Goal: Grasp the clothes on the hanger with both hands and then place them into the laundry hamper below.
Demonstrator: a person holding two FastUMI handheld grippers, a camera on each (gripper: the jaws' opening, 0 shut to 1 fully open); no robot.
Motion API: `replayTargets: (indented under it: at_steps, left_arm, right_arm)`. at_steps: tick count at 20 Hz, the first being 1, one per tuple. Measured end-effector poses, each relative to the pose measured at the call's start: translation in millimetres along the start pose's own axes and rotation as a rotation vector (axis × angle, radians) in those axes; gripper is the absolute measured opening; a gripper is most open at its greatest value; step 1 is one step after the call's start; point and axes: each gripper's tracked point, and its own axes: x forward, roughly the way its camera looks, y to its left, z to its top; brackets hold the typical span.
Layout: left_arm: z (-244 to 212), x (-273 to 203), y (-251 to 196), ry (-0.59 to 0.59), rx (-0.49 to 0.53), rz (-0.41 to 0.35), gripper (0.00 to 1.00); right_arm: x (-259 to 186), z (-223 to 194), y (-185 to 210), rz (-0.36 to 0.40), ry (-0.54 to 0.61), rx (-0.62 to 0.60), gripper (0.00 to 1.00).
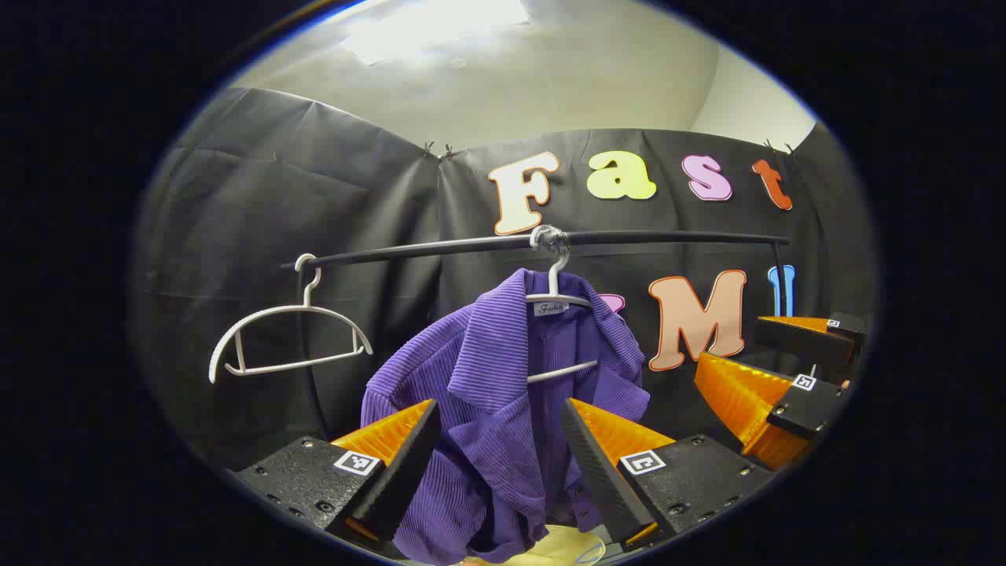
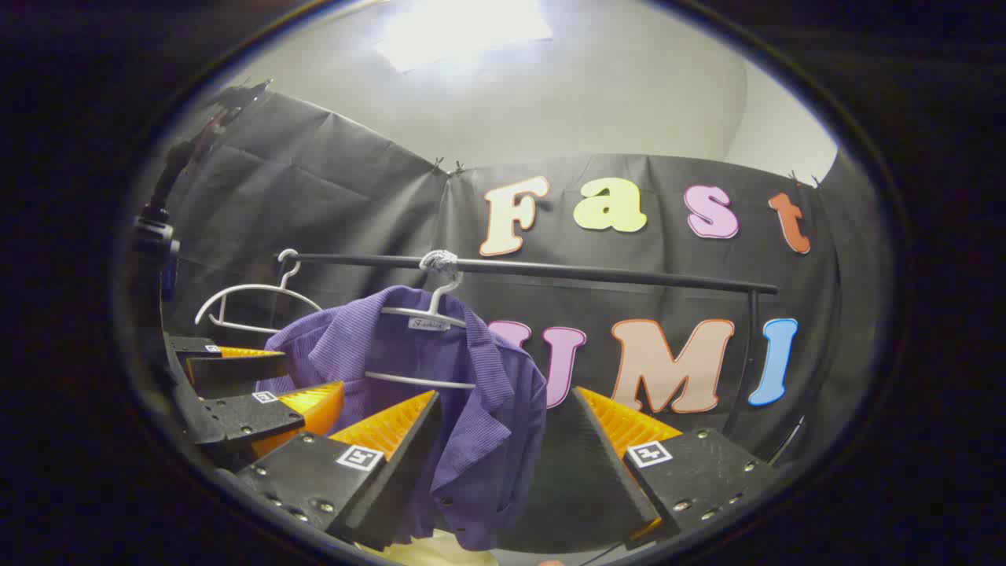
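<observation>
The purple shirt (image 1: 503,409) hangs on a white hanger (image 1: 556,303) from a black rail (image 1: 550,242) that runs across the booth's black cloth wall, its collar spread open and its front panels drooping. In the left gripper view it sits at the centre, reaching down toward 6 o'clock, where a pale yellow rim, perhaps the laundry hamper (image 1: 562,546), peeks out just beneath the hem. The left gripper (image 1: 499,440) has its jaws wide apart, one finger at either side of the shirt's lower half; the cloth lies between them, but whether either finger touches it I cannot tell, and nothing is gripped. An empty white hanger (image 1: 287,338) hangs on the same rail out at 9 o'clock, well apart from the shirt. The right gripper (image 1: 774,377) shows at 3 o'clock in this view, beside the shirt and clear of it. In the right gripper view the shirt (image 2: 440,393) hangs left of centre, and the right gripper's (image 2: 503,444) jaws stand wide open with nothing held, the left-hand finger overlapping the shirt's lower front. The left gripper (image 2: 259,385) appears at 8 o'clock there, near the sleeve.
</observation>
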Motion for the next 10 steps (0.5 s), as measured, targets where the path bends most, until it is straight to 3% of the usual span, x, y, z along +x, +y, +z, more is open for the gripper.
replayTargets:
  at_steps: [3,10]
  left_arm:
    - [1.0,-3.7,-3.6,0.005,-0.002,0.0,0.95]
    - [-11.4,-9.2,-17.0,0.046,0.009,-0.028,0.92]
  right_arm:
    - [-1.1,-0.6,0.1,0.011,-0.001,-0.002,0.97]
    - [-7.7,-6.6,-9.3,-0.001,0.017,0.001,0.97]
